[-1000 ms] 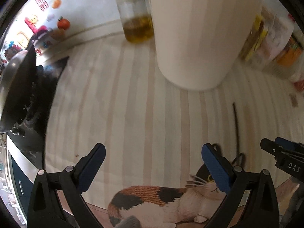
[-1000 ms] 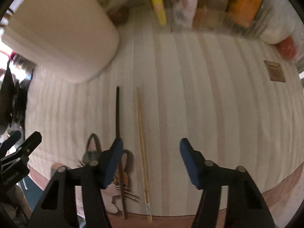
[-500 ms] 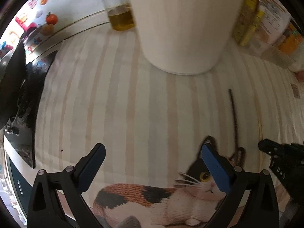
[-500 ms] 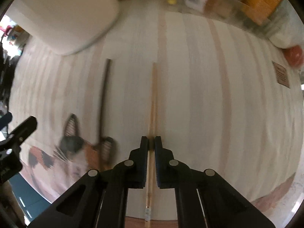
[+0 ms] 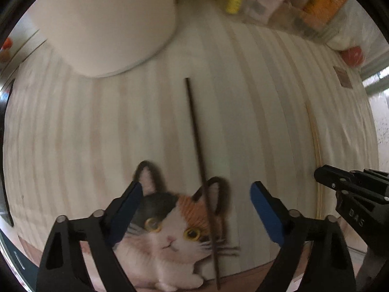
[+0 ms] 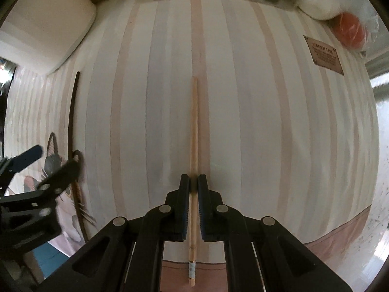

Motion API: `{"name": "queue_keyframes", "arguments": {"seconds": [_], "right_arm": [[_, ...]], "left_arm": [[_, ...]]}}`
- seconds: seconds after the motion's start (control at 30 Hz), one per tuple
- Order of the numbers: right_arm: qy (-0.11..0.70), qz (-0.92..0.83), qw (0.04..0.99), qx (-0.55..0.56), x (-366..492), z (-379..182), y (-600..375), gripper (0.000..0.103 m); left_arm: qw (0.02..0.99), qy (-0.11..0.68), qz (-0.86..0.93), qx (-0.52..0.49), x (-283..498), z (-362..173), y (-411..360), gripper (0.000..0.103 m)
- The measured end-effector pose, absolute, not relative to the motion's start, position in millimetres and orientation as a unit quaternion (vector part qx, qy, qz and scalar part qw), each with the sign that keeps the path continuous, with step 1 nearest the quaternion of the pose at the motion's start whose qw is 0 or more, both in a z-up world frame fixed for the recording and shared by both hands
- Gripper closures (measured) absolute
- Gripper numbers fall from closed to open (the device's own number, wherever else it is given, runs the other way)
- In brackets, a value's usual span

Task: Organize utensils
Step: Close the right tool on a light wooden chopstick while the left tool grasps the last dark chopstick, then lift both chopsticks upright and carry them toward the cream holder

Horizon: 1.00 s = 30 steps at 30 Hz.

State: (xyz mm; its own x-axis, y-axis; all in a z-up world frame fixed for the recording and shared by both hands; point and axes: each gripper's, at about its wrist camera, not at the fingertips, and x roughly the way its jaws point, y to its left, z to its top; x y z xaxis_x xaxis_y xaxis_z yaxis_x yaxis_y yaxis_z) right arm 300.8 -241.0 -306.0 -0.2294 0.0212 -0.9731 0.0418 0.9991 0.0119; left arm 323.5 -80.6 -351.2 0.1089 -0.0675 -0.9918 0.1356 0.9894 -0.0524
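Striped cloth (image 6: 243, 97) under both my claws, one white tub (image 5: 104, 24) at eleven o'clock, and two chopsticks. One dark chopstick (image 5: 197, 146) lies over the cat print (blurred), between my left gripper's (image 5: 195, 192) wide, closing jaws, untouched. One pale chopstick (image 6: 193, 121) runs toward twelve, pinched in my right gripper (image 6: 193, 182), nearly fully closed.
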Motion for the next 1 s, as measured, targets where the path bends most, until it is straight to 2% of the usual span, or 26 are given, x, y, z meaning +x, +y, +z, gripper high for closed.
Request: {"name": "queue_keyframes", "arguments": {"seconds": [0.07, 0.2, 0.23, 0.3, 0.33, 0.37, 0.57, 0.73, 1.0], "right_arm": [[0.786, -0.011, 0.618, 0.026, 302, -308, -244, 0.096], [0.786, -0.013, 0.617, 0.037, 311, -315, -257, 0.096], [0.787, -0.013, 0.616, 0.039, 311, -315, -260, 0.096], [0.788, -0.014, 0.614, 0.044, 310, -311, -265, 0.096], [0.789, -0.014, 0.613, 0.045, 311, -311, -269, 0.096], [0.79, -0.015, 0.611, 0.048, 310, -312, -272, 0.096], [0.793, -0.017, 0.607, 0.045, 325, -312, -282, 0.096], [0.782, -0.011, 0.621, 0.053, 332, -309, -253, 0.096], [0.741, 0.02, 0.665, 0.09, 328, -268, -244, 0.096]], "left_arm": [[0.74, 0.668, -0.071, 0.036, 326, -355, -86, 0.037], [0.744, 0.663, -0.069, 0.057, 325, -357, -94, 0.048], [0.746, 0.659, -0.068, 0.063, 325, -357, -96, 0.055], [0.749, 0.655, -0.071, 0.065, 325, -354, -98, 0.075], [0.749, 0.655, -0.073, 0.067, 326, -354, -98, 0.096], [0.747, 0.658, -0.076, 0.065, 328, -354, -98, 0.098], [0.746, 0.659, -0.077, 0.052, 333, -351, -80, 0.1], [0.755, 0.65, -0.075, 0.045, 327, -340, -51, 0.1], [0.781, 0.619, -0.08, 0.026, 318, -292, -19, 0.1]]}}
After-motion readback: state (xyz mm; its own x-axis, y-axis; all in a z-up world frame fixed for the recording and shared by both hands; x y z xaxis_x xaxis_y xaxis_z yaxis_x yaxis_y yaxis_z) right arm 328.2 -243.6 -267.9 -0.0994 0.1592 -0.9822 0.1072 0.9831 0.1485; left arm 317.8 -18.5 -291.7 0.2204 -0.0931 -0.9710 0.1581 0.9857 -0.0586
